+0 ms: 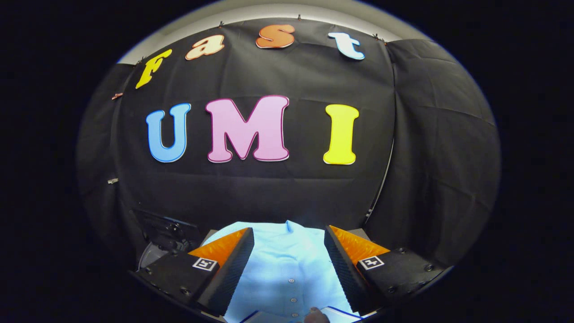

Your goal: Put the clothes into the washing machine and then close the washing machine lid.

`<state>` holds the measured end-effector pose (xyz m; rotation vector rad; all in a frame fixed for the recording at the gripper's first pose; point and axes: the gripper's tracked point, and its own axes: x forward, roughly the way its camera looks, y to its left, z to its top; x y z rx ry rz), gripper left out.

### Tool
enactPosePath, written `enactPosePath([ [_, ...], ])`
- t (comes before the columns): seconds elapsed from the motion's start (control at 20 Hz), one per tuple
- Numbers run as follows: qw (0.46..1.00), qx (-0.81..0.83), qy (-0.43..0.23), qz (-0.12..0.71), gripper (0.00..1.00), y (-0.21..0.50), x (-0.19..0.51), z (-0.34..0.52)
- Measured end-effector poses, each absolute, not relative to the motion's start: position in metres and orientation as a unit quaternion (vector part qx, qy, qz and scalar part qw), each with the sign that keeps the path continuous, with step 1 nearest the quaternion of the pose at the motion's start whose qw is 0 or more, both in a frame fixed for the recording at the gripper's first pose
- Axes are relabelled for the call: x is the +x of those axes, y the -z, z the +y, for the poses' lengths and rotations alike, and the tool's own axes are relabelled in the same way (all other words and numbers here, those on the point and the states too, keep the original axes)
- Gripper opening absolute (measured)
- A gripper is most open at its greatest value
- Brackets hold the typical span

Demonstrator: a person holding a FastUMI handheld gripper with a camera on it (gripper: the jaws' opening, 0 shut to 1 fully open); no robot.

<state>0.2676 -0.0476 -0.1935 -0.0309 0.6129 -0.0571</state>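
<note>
A pale blue buttoned shirt [287,264] lies spread flat below and between my fingers, its row of small buttons running toward me. My gripper [289,237] stands open above it, fingers wide apart, touching nothing that I can make out. To the left of the left finger, a dark machine part with a curved light rim [154,253] shows beside the shirt; I cannot tell whether it is the washing machine.
The black cloth booth wall [269,188] rises close beyond the shirt, with a second cloth panel [439,170] angled on the right. A small dark rounded thing [316,315] shows at the near edge of the shirt.
</note>
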Motion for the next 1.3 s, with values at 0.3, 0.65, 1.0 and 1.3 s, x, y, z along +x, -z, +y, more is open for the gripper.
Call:
enactPosePath([
  [0.3, 0.927, -0.019, 0.036, 0.373, 0.99, 0.250, 0.277, -0.054],
  [0.65, 0.894, -0.021, 0.048, 0.444, 0.99, 0.295, 0.270, -0.061],
  [1.0, 0.877, 0.002, 0.051, 0.478, 0.99, 0.310, 0.265, -0.062],
  [1.3, 0.857, -0.014, 0.044, 0.513, 0.93, 0.315, 0.264, -0.065],
])
